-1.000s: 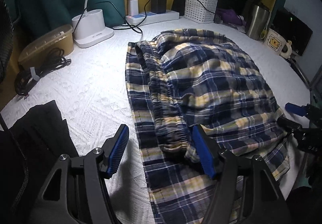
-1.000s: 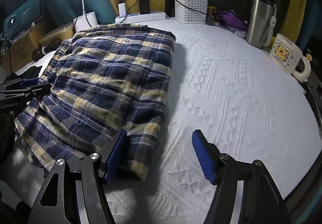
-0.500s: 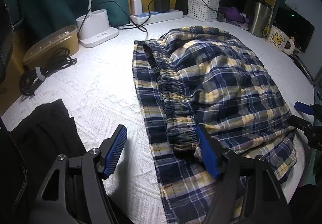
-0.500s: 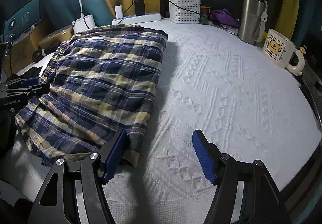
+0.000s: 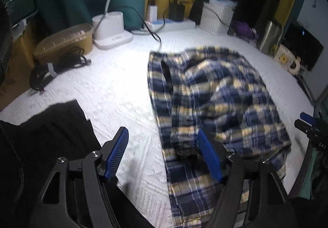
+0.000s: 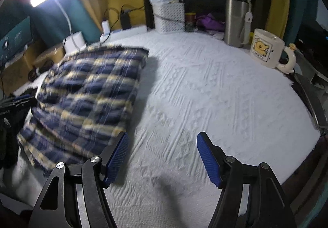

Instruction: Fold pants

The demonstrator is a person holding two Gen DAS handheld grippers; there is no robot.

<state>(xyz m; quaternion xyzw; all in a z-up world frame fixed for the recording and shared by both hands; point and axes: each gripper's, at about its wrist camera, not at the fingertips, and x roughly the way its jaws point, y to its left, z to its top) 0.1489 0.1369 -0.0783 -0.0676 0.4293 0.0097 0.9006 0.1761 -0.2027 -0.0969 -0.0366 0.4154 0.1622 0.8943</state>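
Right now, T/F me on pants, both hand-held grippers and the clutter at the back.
1. The plaid pants lie folded over on the white cover. True.
2. The right hand-held gripper clamps the pants. False: its jaws stand open over bare cover, pants beside it.
3. The left hand-held gripper is open. True.
4. The bear mug lies tipped over. False: upright, beside the steel tumbler.
5. The white basket sits on the pants. False: behind them.

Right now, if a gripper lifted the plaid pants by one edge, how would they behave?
The pants would probably droop: they lie in soft, rumpled layers. Likely light, as thin cloth. The folded layers may slide apart, since nothing pins them; both grippers stand open.
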